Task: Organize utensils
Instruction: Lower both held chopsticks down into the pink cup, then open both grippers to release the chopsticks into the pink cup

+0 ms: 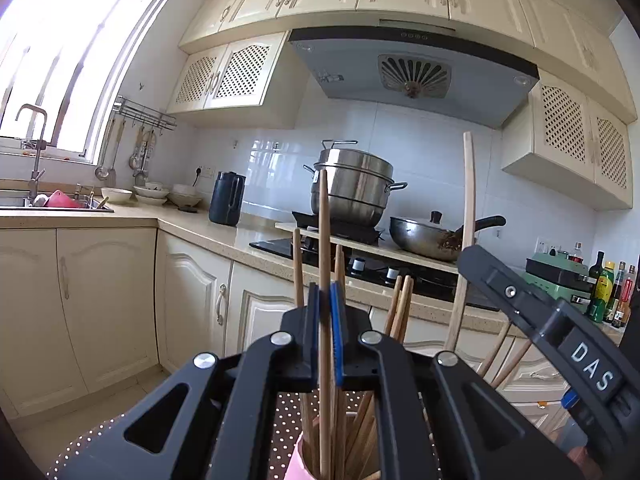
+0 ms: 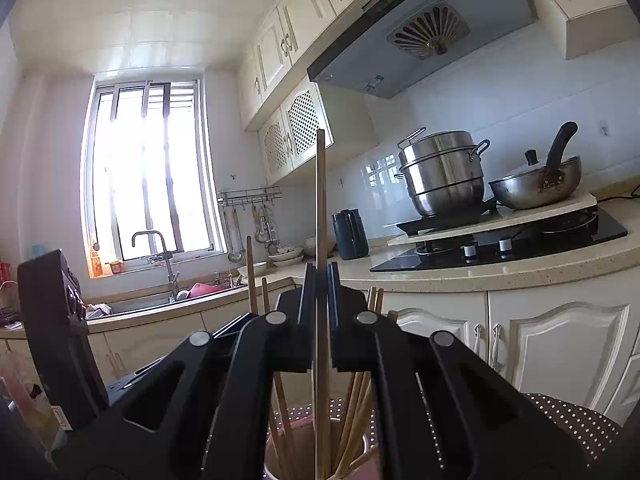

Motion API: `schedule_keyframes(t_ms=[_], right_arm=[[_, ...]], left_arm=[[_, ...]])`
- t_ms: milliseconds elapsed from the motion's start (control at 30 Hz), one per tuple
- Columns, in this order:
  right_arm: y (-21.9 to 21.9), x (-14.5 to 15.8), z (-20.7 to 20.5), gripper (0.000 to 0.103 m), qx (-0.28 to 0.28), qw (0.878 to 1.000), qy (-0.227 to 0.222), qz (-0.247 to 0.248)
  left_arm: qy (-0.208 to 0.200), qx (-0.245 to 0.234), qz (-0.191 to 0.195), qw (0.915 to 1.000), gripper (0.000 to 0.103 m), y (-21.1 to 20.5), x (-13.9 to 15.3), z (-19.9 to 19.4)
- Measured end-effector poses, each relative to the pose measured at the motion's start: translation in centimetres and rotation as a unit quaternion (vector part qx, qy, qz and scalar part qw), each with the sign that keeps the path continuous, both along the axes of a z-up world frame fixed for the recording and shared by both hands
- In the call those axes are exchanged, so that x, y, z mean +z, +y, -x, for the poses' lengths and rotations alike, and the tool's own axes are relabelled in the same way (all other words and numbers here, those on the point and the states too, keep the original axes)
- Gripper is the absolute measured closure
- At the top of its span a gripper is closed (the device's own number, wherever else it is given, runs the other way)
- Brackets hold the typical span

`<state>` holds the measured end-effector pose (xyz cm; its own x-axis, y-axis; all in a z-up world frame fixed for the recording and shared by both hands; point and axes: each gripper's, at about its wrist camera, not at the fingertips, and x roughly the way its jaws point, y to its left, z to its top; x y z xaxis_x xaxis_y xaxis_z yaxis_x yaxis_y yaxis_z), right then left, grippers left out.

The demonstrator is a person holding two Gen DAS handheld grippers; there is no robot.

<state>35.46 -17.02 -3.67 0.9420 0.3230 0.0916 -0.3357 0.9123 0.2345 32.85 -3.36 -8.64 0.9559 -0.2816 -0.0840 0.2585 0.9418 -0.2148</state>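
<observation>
1. Presently, left gripper [image 1: 325,304]: jaws drawn narrow, blue pads clamped on one upright wooden chopstick [image 1: 324,240], which runs down between the fingers into the holder below.
2. Right gripper [image 2: 321,296]: jaws likewise nearly together, pinching a second, longer chopstick [image 2: 321,200], held vertical; its lower end reaches down into the same holder.
3. Utensil holder [image 1: 298,460]: pinkish cup, seen from above in both wrist views, standing on a dotted cloth [image 1: 288,420]. Its place relative to the cloth's edges cannot be told. It carries a loose sheaf of other chopsticks [image 1: 400,308], leaning outward at various angles.
4. Step in hand, as judged: seating or withdrawing single chopsticks at the holder, one per gripper. Which of the two cannot be told.
5. Next move calls for: travel straight along each stick's axis, a steady pinch, and care not to knock the leaning sticks or tip the cup.
6. Background, untouched: steamer pot [image 1: 354,188], wok [image 1: 424,238], kettle [image 1: 226,198].
</observation>
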Motion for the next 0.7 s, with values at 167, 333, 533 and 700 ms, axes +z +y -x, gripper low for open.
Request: schedule_keyframes(t_ms=[167, 333, 533, 700], right_arm=[[0.4, -0.4, 0.7, 0.097, 0.003, 1.000, 0.009, 0.005], [0.9, -0.6, 1.4, 0.097, 0.004, 1.000, 0.014, 0.018], [1.0, -1.1, 1.7, 0.097, 0.005, 0.999, 0.024, 0.021], [0.9, -1.6, 1.8, 0.097, 0.005, 0.999, 0.034, 0.021]], left_arm=[[0.005, 0.002, -0.013, 0.9999, 0.097, -0.2, -0.1, 0.9], [0.004, 0.009, -0.032, 0.9994, 0.097, -0.5, 0.1, 2.1], [0.011, 0.024, -0.067, 0.9974, 0.091, -1.1, 0.0, 3.0], [0.006, 0.044, -0.081, 0.9957, 0.072, -0.9, 0.1, 4.1]])
